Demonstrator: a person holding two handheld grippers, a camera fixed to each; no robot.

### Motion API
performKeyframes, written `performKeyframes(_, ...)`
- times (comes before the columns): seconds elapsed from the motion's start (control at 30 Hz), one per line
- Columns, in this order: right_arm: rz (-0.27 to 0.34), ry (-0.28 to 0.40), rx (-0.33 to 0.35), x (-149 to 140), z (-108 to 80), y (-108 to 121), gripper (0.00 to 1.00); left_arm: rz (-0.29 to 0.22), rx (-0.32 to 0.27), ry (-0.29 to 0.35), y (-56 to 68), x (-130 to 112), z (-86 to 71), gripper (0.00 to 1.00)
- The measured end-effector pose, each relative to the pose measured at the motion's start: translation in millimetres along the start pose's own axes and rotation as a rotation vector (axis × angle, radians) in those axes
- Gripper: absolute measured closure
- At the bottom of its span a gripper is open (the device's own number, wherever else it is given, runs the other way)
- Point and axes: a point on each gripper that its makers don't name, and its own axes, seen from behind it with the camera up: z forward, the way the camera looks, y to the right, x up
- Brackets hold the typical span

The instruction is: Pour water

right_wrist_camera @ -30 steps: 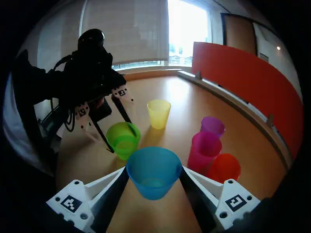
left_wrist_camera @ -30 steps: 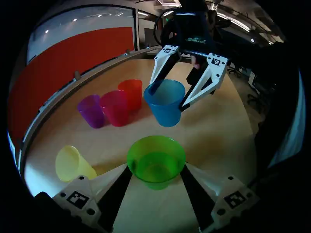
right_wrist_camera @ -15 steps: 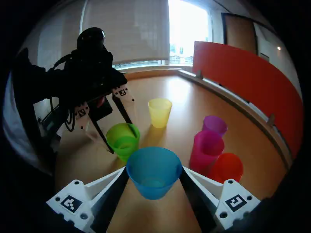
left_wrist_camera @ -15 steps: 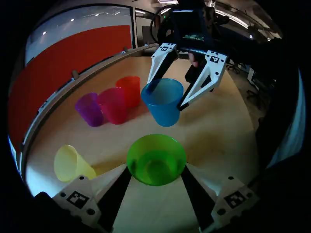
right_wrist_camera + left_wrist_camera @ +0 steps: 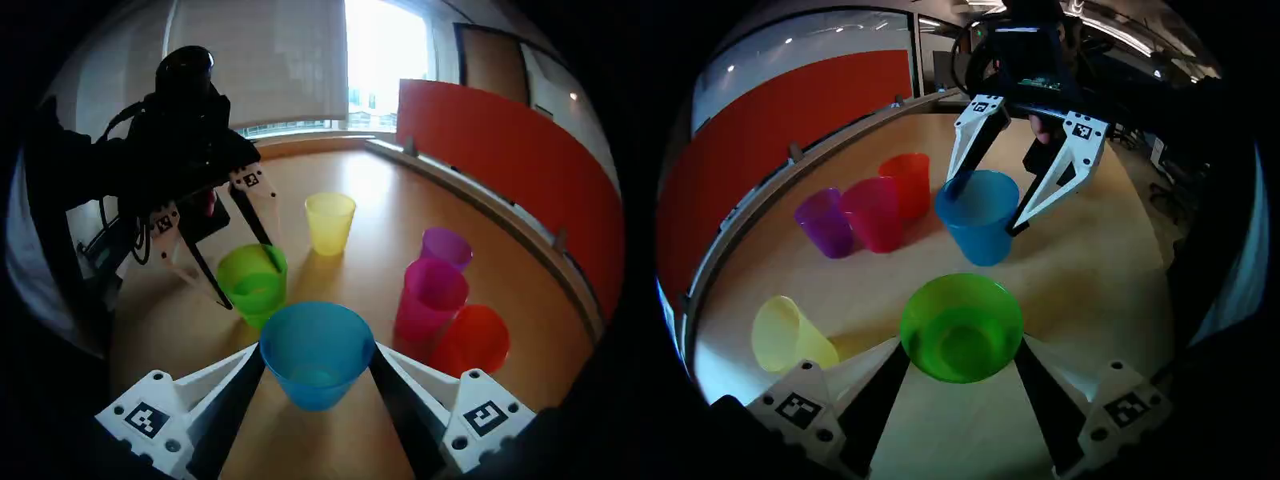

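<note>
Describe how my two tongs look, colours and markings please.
Both the left tongs and right tongs have white angular fingers with black inner strips, a square black-and-white marker on each finger, and a black housing trailing black cables.

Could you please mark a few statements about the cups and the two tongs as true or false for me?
1. The left tongs grip the green cup. True.
2. The blue cup stands free on the table. False: the right tongs are shut on it.
3. The yellow cup lies on its side. False: it stands upright on the table.
4. The pink cup stands between the purple cup and the red cup. True.
</note>
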Motion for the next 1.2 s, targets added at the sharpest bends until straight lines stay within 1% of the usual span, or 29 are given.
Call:
performKeyframes(0.47, 0.012, -0.014, 0.005, -13, 6.4, -3, 0.07, 0.003, -0.002, -0.028, 3.4, -10, 2.1, 0.13)
performKeyframes(0.67, 0.021, -0.013, 0.006, -14, 7.4, -4, 0.06, 0.010, 0.004, -0.037, 3.6, -14, 0.1, 0.13)
performKeyframes(0.83, 0.023, -0.035, 0.005, -22, 5.4, -5, 0.06, 0.020, 0.008, -0.043, 5.0, -16, -2.3, 0.14)
performKeyframes(0.97, 0.021, -0.051, -0.003, -28, 3.8, -5, 0.05, 0.020, 0.009, -0.046, 5.0, -18, -3.5, 0.13)
performKeyframes(1.2, 0.030, -0.055, -0.012, -32, 1.2, -6, 0.02, 0.023, 0.018, -0.049, 4.6, -19, -6.2, 0.13)
